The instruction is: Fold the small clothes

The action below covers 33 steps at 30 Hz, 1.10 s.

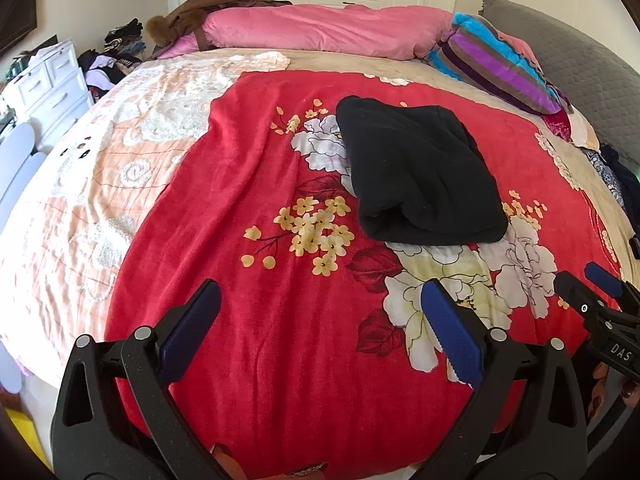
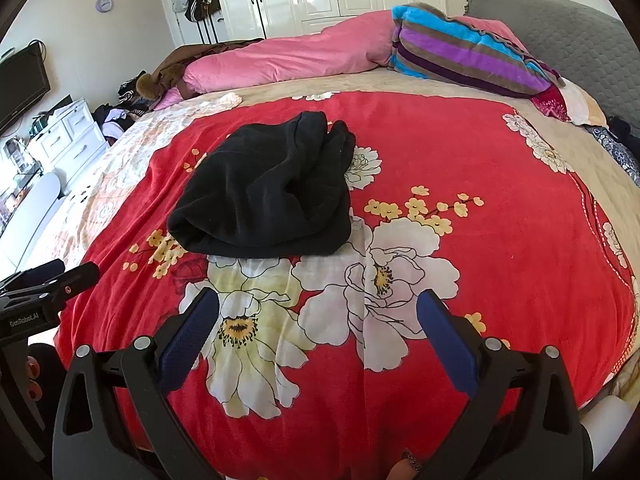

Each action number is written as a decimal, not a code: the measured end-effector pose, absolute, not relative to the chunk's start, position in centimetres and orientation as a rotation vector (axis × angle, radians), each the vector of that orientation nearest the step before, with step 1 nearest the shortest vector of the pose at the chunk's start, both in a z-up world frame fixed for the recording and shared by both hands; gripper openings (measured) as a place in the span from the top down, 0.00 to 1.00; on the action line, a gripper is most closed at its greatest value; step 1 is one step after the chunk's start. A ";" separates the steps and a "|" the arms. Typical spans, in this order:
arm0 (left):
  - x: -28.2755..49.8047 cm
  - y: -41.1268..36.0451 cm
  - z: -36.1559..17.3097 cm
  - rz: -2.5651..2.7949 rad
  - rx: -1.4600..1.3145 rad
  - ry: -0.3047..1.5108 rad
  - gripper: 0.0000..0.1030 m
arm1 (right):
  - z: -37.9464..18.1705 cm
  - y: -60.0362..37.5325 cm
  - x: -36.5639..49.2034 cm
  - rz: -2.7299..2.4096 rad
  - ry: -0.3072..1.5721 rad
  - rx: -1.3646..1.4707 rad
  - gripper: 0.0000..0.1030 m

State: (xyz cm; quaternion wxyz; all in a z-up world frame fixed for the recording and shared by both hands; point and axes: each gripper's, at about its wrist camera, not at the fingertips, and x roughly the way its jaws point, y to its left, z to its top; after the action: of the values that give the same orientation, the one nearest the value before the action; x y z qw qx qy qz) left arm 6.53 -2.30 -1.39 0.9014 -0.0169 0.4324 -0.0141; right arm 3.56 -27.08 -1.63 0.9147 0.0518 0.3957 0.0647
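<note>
Lying folded on the red floral fleece blanket (image 1: 260, 160), the black fleece garment (image 1: 416, 172) sits well ahead of both grippers, touched by neither. The left gripper (image 1: 320, 312) hangs with its blue-padded fingers spread wide and empty, the garment ahead to its right. The right gripper (image 2: 318, 316) is likewise spread, the garment ahead to its left.

Black garment (image 1: 420, 172), red floral blanket (image 1: 256, 184), pink duvet (image 1: 320, 30), striped pillow (image 1: 492, 60)
</note>
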 end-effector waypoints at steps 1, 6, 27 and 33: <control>6.5 -2.3 -1.4 -0.029 -0.036 0.893 0.09 | -1.6 -27.1 3.6 0.133 0.815 0.107 0.04; 6.5 -2.3 -1.3 -0.027 -0.033 0.890 0.09 | -1.7 -27.0 3.6 0.131 0.816 0.109 0.04; 6.5 -2.3 -1.1 -0.023 -0.021 0.882 0.09 | -1.8 -27.2 3.6 0.130 0.818 0.106 0.04; 6.5 -2.3 -1.1 -0.024 -0.021 0.882 0.09 | -1.8 -27.3 3.6 0.129 0.819 0.105 0.04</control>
State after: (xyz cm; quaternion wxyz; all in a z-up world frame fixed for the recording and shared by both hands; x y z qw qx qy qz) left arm 6.52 -2.33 -1.08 0.9042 -0.0102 0.4267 -0.0114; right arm 3.62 -27.33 -1.78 0.9139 0.0511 0.3977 0.0627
